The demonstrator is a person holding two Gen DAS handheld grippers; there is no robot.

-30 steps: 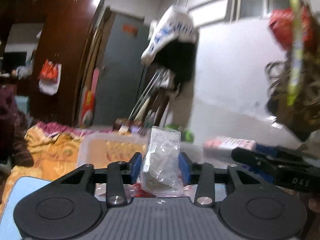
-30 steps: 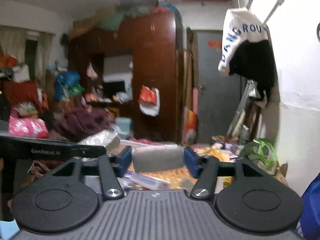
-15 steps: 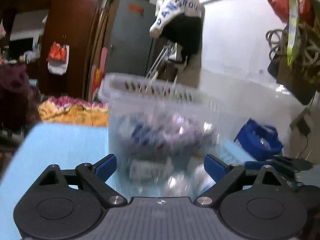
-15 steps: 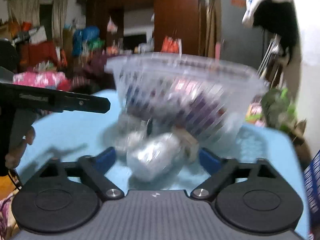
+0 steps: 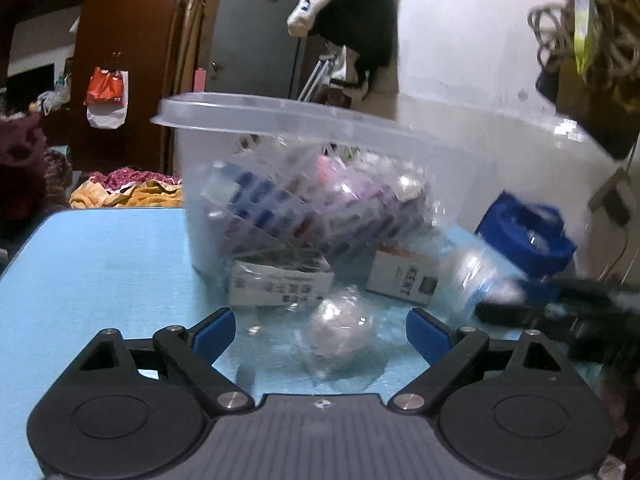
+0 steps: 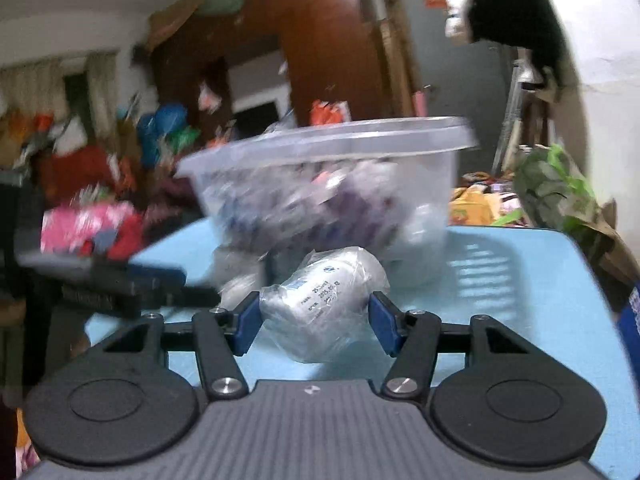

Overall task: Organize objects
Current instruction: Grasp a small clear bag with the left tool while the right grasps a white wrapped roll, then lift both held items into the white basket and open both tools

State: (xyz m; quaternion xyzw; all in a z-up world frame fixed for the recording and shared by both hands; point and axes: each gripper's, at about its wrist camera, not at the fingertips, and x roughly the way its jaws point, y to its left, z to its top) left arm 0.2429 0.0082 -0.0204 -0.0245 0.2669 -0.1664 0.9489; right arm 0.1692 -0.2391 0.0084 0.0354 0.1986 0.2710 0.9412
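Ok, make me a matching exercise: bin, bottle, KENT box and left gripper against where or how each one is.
Things:
1. bin
2. bottle
3. KENT box
4. left gripper

States:
A. wrapped in plastic, between the right gripper's fingers
B. open, above a small wrapped lump
C. clear, full of packets
D. flat on the blue table, next to the bin

Pairs: 1-C, 2-A, 3-D, 4-B

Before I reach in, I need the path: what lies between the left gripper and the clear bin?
In the left wrist view, a plastic-wrapped bundle lies between the left gripper and the clear bin, with a white carton behind it.
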